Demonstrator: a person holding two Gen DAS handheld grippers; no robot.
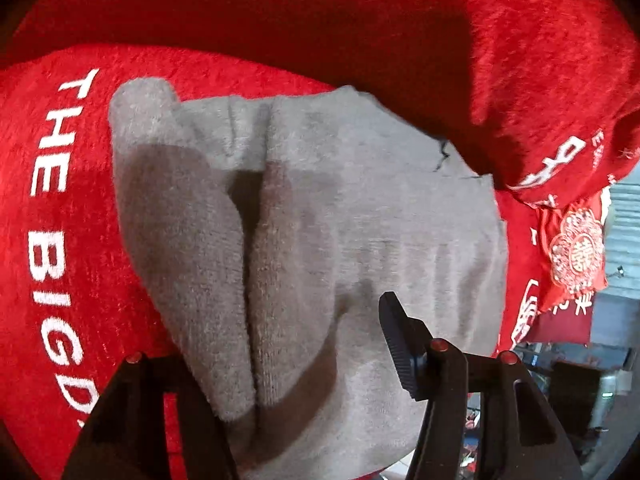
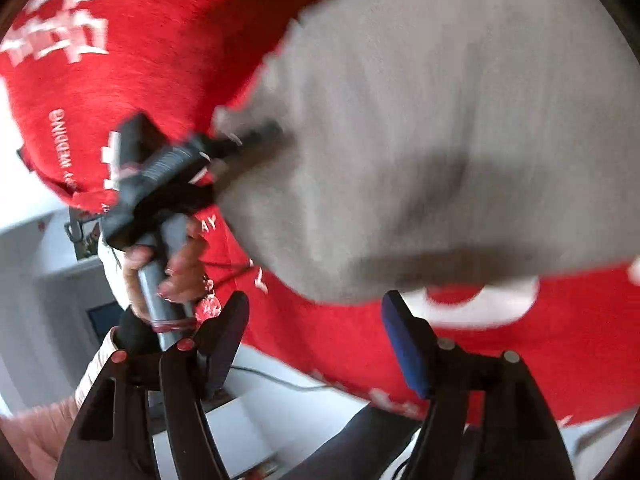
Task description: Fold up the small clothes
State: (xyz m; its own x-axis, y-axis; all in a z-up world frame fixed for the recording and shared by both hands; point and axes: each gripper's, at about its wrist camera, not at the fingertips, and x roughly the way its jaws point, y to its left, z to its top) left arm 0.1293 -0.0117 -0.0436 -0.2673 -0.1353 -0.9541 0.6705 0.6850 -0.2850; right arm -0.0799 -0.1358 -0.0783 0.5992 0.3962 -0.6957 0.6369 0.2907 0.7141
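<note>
Clearly my left tool [image 1: 304, 364] had the grey cloth [image 1: 304, 216] between its fingers: the fabric bunched down into the gap and draped over the left finger, which I could not see at all, while the right fingertip [image 1: 394, 320] stood bare beside it, so I could not tell whether the jaws were pinching the cloth or merely standing in its folds. I judged I held it that way to lift one edge clear of the red blanket [image 1: 60, 280] so it could be doubled over; the deep crease running down its middle suggested a fold was forming there. From my right wrist view, the same cloth [image 2: 420, 140] lay spread on the blanket [image 2: 140, 60], and my left tool [image 2: 244, 140] reached into its edge, with my left hand [image 2: 176, 264] wrapped around the grey handle below. My right tool [image 2: 316, 312] stood wide and held nothing, near the cloth's lower edge, waiting, I supposed, to catch a corner. That view was badly smeared by motion, so the cloth's outline and the white lettering were hard to read. Whether a desk or a bed lay under the blanket I could not say, as it covered everything.
</note>
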